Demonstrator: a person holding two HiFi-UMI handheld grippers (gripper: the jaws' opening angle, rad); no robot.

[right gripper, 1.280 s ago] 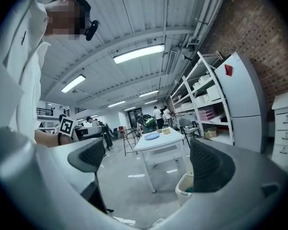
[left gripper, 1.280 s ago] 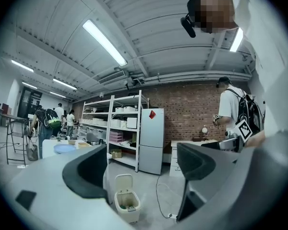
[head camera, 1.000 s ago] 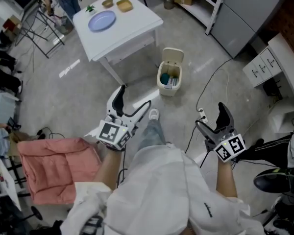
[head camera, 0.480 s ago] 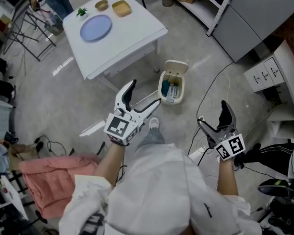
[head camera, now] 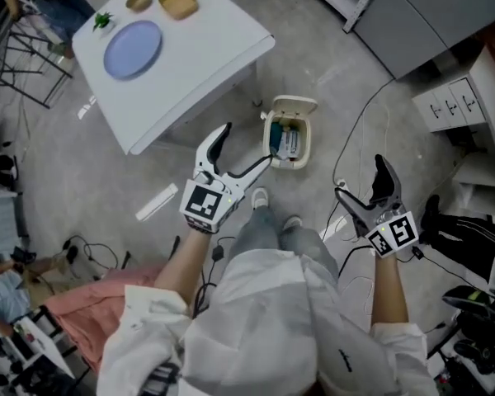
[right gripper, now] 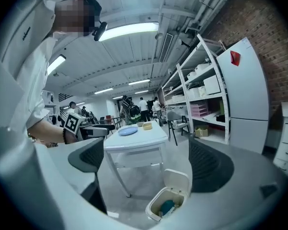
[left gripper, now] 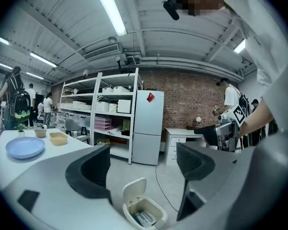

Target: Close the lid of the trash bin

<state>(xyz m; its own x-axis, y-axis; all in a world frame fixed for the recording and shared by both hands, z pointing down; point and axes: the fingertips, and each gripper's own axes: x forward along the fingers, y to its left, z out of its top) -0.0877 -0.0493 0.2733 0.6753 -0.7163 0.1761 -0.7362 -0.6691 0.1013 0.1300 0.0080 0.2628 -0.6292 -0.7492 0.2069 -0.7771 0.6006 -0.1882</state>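
A small cream trash bin [head camera: 286,143] stands on the grey floor beside the table, its lid [head camera: 294,106] tipped up and open, with teal and white rubbish inside. My left gripper [head camera: 246,145] is open and empty, just left of the bin and not touching it. In the left gripper view the bin [left gripper: 145,214] sits low between the spread fingers [left gripper: 90,172]. My right gripper [head camera: 360,180] is open and empty, lower right of the bin and well apart from it. The right gripper view shows the bin [right gripper: 165,206] with its lid [right gripper: 178,181] raised.
A white table [head camera: 194,52] with a blue plate [head camera: 133,37] and a yellow bowl [head camera: 177,2] stands up-left of the bin. Cables [head camera: 356,134] run over the floor to its right. A pink cloth [head camera: 87,312] lies lower left. Grey cabinet [head camera: 417,15] and white drawers [head camera: 452,107] stand at right.
My left gripper has moved forward and to the right, up beside the bin. The right gripper has barely shifted. The bin's lid has stayed open.
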